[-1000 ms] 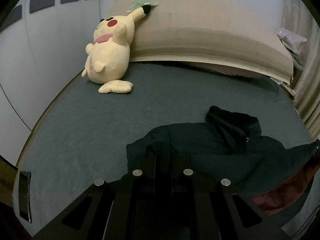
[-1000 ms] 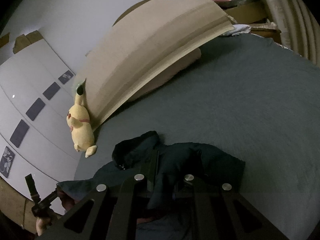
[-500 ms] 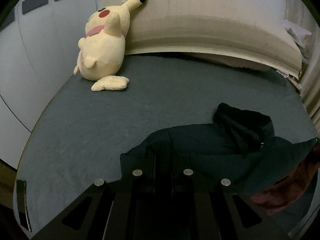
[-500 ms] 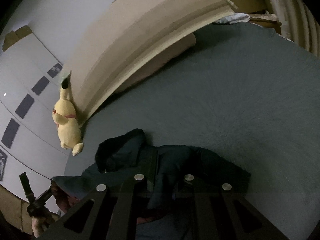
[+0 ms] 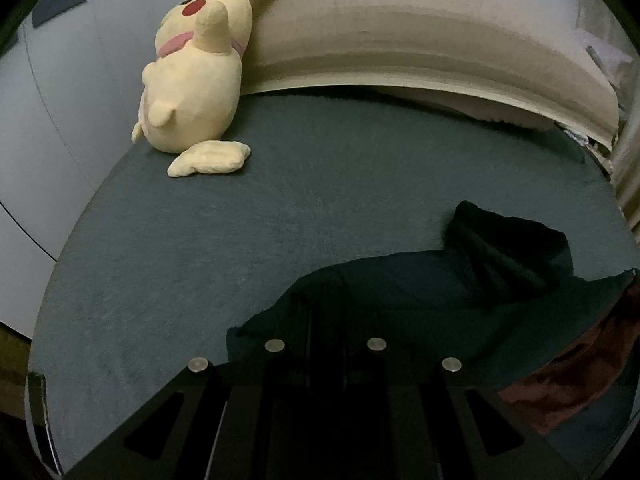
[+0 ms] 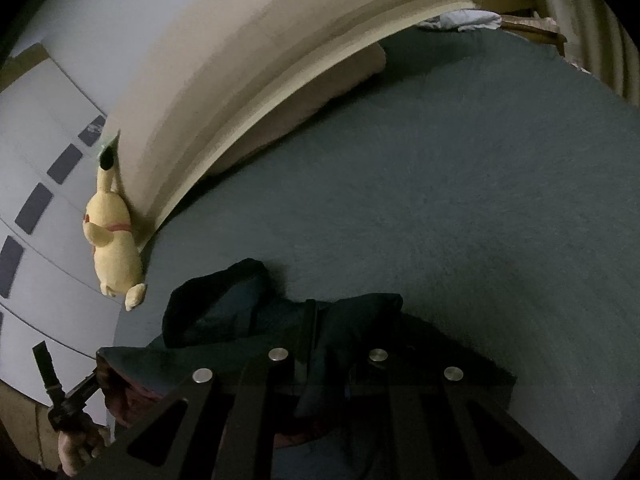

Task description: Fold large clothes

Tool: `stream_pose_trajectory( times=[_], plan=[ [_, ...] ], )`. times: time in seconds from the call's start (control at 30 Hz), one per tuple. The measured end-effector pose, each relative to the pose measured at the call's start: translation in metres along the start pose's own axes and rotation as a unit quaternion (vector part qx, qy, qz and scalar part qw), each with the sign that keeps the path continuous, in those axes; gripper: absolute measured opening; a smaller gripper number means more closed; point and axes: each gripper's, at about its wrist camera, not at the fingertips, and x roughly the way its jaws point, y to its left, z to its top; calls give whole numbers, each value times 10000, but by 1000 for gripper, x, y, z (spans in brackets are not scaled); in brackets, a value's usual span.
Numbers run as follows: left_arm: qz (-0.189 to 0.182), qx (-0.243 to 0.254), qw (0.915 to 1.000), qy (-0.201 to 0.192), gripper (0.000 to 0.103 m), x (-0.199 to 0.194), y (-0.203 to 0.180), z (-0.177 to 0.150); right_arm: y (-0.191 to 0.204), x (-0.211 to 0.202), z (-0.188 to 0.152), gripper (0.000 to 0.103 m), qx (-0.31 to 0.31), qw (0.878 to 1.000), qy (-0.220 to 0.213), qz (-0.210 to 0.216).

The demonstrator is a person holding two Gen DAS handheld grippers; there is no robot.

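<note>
On the far left of the grey-blue bed cover (image 5: 280, 216), against the beige padded headboard (image 5: 400, 40): yellow plush mouse toy (image 5: 192, 92), well clear of the work and likely just parked there.

Nearer and lower, left gripper (image 5: 324, 312) with black fingers drawn close together, dark cloth bunched between them; pinched on the shoulder or sleeve edge of the dark teal hooded jacket (image 5: 420, 300), by the look of it. Held so, probably, to carry that side up the bed and spread it flat for folding.

Further right, jacket body stretched between the two tools, hood (image 5: 508, 236) flopped forward toward the headboard, reddish-brown lining (image 5: 568, 376) showing where the hem turns over.

From the right wrist view, right gripper (image 6: 320, 320) likewise nearly closed, a ridge of the same jacket (image 6: 248, 320) clamped between its fingers, opposite shoulder side. Garment lying on the near part of the bed, front edge lifted, rumpled, not yet squared; sleeves tucked somewhere beneath, cannot tell exactly. Folding itself seemingly not yet begun, laying-out stage only.
</note>
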Motion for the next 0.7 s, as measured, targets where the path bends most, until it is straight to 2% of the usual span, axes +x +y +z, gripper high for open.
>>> stream_pose_trajectory(
  times=[0.7],
  plan=[
    [58,55,9997,217,11,33,-5,5,-8,37,6,9,116,9992,309,-235]
  ],
)
